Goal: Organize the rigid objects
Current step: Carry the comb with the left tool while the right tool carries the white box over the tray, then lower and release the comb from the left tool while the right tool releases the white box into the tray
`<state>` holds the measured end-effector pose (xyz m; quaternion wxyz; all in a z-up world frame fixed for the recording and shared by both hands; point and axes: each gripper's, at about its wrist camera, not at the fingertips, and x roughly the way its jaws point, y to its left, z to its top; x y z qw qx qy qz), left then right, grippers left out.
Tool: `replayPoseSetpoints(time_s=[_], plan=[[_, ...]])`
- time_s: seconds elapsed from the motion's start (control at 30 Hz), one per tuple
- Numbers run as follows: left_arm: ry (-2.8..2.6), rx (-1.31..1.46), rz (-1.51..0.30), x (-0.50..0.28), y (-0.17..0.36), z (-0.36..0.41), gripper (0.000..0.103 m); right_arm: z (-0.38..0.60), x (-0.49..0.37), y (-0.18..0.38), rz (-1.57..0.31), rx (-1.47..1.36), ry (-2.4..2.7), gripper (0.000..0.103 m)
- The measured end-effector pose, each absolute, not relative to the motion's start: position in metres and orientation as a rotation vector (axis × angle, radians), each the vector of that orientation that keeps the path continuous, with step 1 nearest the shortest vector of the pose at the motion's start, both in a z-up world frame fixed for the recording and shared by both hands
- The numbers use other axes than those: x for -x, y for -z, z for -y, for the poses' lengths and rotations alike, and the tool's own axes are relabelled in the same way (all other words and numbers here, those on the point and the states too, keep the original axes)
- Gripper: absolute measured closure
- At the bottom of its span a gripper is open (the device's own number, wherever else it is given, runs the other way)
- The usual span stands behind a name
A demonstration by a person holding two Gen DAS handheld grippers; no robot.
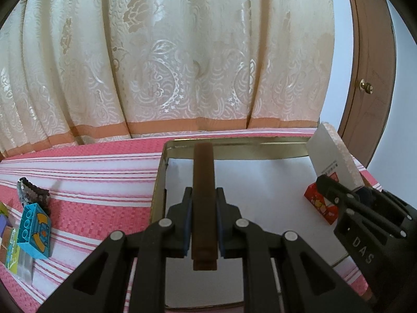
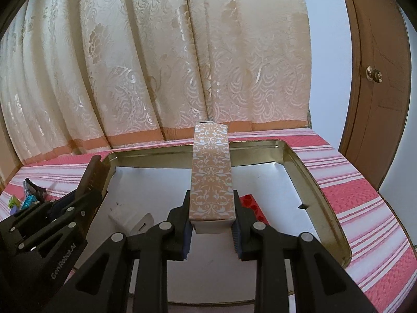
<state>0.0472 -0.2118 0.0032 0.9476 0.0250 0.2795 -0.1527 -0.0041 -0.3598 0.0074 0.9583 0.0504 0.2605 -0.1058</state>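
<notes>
Here, "DAS" on right hand-held gripper [image 1: 329,182], "GenRobot.AI" opposite

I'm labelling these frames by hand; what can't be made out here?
- Red brick, right wrist view: mostly hidden behind the patterned box and a finger.
- Red box, left wrist view: partly covered by the right gripper.
- Small items at the left edge: cut off.

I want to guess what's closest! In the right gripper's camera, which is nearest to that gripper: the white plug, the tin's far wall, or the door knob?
1. White plastic plug: lower left, lying in the tin beside the right gripper.
2. Gold metal tin's far wall: beyond the plug.
3. Brass door knob: far right, on the brown door.
</notes>
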Motion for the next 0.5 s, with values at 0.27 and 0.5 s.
replayPoseSetpoints(time_s=[0.27, 0.5], plan=[[0.309, -0.061, -0.582, -0.0498, -0.0017, 0.2115, 0.090, 0.3587, 0.0023, -0.0074, -0.540, -0.108, 0.215, 0.075], [0.302, -0.066, -0.603, -0.0547, -0.0004, 0.2109, 0.090, 0.3586, 0.0021, -0.0076, -0.542, -0.109, 0.218, 0.075]])
